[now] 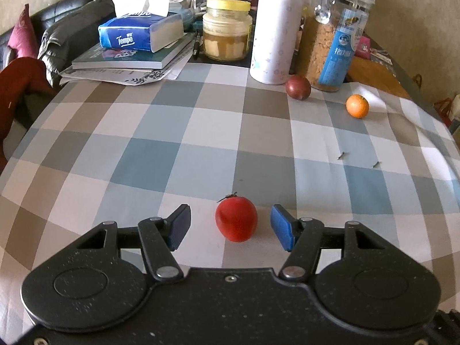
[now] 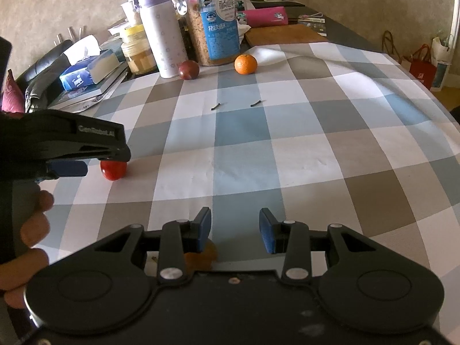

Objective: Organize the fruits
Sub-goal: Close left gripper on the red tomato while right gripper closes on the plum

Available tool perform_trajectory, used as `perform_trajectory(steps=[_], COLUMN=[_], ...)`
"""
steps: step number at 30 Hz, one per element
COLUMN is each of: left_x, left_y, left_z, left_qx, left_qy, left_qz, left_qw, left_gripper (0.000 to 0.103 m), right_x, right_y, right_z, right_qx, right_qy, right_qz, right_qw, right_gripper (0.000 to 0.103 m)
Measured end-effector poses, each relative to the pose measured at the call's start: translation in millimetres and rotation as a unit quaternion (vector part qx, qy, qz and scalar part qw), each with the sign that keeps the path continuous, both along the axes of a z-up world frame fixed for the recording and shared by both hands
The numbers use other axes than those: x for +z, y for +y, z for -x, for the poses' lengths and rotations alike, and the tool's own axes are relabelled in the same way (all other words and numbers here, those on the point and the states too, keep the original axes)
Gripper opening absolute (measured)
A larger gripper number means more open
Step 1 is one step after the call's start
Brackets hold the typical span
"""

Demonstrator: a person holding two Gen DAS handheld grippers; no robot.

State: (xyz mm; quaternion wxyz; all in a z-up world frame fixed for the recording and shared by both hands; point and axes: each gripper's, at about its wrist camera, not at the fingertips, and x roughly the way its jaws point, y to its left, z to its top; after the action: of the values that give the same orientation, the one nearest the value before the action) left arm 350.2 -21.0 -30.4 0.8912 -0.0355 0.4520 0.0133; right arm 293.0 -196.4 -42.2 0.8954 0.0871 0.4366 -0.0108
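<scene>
Left wrist view: the left gripper [image 1: 230,224] stands apart around a tomato [image 1: 236,219] on the checked cloth [image 1: 201,132], pads clear of it. Behind stand a jar [image 1: 227,33] of pale blocks, a flask [image 1: 277,26] and a clip-top canister [image 1: 335,43] of brown flakes, with a plum [image 1: 298,87] and an orange [image 1: 357,105] in front.

Right wrist view: the right gripper [image 2: 235,230] is apart, holding nothing; a brownish thing [image 2: 205,256] lies half hidden under it.

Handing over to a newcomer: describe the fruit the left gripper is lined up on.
On the checked tablecloth, away from the clutter, the left gripper brackets a red tomato without touching it. Unlike the orange mandarin and dark purple fruit, it's bright red.
</scene>
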Motion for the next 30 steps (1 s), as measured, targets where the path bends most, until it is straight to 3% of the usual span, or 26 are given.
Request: perform_trajectory(steps=[7,13,15,21,26,30], left_x=[-1.4,-5.4,-6.1,-2.4,0.2,-0.3], left_y=[-3.9,-2.7,-3.7,-0.7,1.3,1.6], left_z=[0.0,-3.6,-3.2,3.8,9.8,11.0], left_qx=[-0.015,-0.029,-0.027,-0.03,-0.027,-0.029], left_qy=[-0.011,0.002,0.004,0.021,0.039,0.042], left_qz=[-0.006,0.018,0.006,0.006,-0.029,-0.05], left_qw=[0.9998,0.9994,0.9996,0.9993,0.9985,0.9975], left_gripper=[0.064,0.053,0.042,0.042,0.042,0.042], right_x=[2.3,5.0,5.6,10.8,14.5,12.1], right_y=[-4.1,-12.8,-15.5,-18.4,-15.9,-3.2], right_z=[0.9,1.9,2.1,5.3,7.1,6.5], right_qx=[0.014,0.02,0.019,0.022,0.043,0.08], right_qy=[0.001,0.003,0.004,-0.007,-0.011,-0.002], right_qz=[-0.012,-0.054,-0.066,-0.074,-0.079,-0.056], right_qw=[1.0,0.998,0.998,0.997,0.996,0.995], right_gripper=[0.041,0.04,0.04,0.041,0.041,0.041])
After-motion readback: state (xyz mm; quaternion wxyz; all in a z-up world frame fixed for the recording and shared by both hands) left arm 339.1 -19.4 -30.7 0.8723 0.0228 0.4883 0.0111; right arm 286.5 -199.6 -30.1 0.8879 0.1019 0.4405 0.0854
